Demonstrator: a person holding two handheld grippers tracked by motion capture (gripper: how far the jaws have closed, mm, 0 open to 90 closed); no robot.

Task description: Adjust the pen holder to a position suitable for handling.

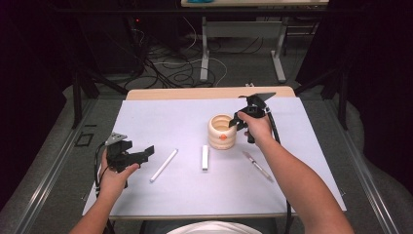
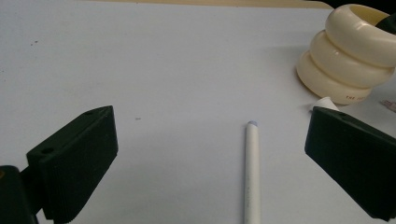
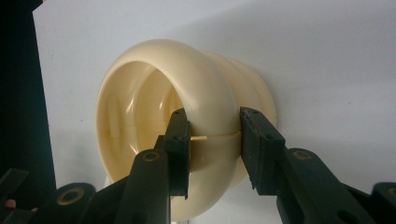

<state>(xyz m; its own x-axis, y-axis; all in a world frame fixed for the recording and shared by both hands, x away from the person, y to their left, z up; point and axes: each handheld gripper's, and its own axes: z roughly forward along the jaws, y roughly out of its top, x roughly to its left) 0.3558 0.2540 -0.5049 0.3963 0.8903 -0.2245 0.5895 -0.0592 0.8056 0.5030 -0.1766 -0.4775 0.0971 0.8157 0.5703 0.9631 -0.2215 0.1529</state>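
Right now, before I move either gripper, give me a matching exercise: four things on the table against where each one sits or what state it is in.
Things:
1. cream ribbed holder
2. long white tube
3. short white stick
4. pen

States:
A. lying between the open jaws of the left gripper, untouched
B. rim pinched by the right gripper
C. lying right of the holder, under the right forearm
D. lying just in front of the holder, pointing at it

Pairs: 1-B, 2-A, 3-D, 4-C
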